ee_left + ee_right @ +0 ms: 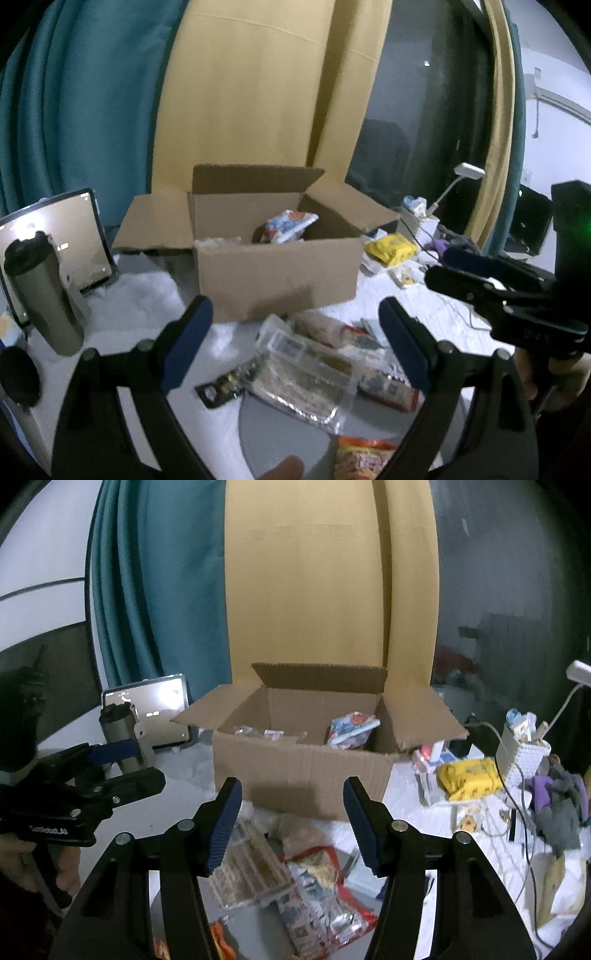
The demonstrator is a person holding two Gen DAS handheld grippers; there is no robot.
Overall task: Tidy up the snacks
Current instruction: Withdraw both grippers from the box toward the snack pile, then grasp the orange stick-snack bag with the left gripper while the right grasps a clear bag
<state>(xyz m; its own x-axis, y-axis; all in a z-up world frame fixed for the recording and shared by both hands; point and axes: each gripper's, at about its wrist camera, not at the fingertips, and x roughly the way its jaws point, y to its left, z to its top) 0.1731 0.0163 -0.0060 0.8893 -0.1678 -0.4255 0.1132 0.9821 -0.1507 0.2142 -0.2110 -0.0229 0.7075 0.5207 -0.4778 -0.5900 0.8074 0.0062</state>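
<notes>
Right tool (291, 819) hangs empty, blue pads apart, over snack packets (280, 878) strewn on the bench (184, 775) before the open cardboard box (303, 771), left tool (110, 764) alongside.

Both views are dim and bluish, with heavy fisheye bending and black corners at the edges. Motion blur softens the snack packets (303, 373) so their print cannot be read. A propped tablet (59, 240) mirrors bright glare, perhaps from ceiling lights. The cardboard box (306, 771) casts a soft shadow on the desk (129, 306).
</notes>
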